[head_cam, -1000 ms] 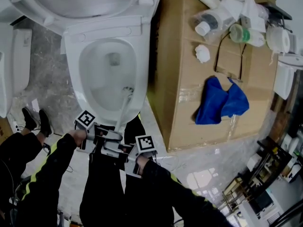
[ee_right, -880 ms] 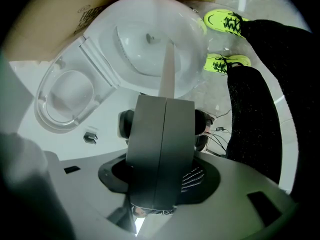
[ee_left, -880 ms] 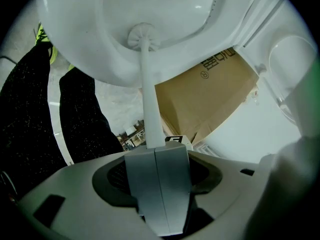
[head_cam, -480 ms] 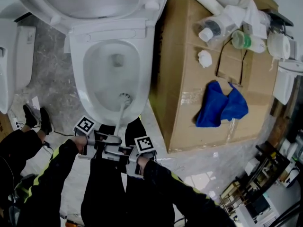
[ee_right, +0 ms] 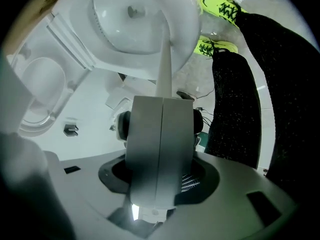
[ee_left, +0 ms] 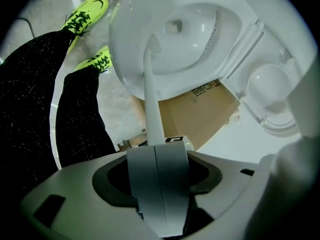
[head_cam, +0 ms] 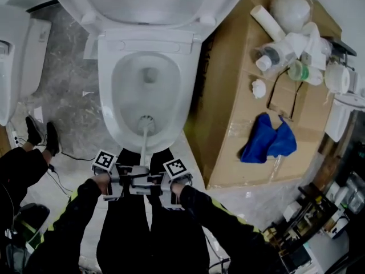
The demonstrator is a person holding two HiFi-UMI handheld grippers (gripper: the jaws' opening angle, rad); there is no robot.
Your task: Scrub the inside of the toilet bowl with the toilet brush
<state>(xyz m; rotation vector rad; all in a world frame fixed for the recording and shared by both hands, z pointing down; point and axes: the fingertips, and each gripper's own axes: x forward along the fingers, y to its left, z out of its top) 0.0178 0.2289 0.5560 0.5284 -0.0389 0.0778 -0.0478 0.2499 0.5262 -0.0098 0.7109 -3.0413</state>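
Toilet brush (head_cam: 145, 131) stands with its head low on the near inner wall of the toilet bowl (head_cam: 108, 96), well short of the drain hole, its white handle running back over the front rim to the person's lap; the left gripper (head_cam: 130, 181) and the right gripper (head_cam: 153, 184) meet there from either side, and each gripper view shows its jaws pressed narrow with the handle rising straight out from their tips, so both appear to pinch the very end of the handle; the likely trouble is leverage, since a long handle held only at its end could twist or slide in the two pinches when the head is pushed hard against the porcelain; a stroke drawn too far toward the person might lift the head over the rim and spatter the floor or the dark trousers just beside it; as for writing, the cardboard box (head_cam: 239, 113) carries dark print in the left gripper view, too distorted to read; the cubes show only square markers.
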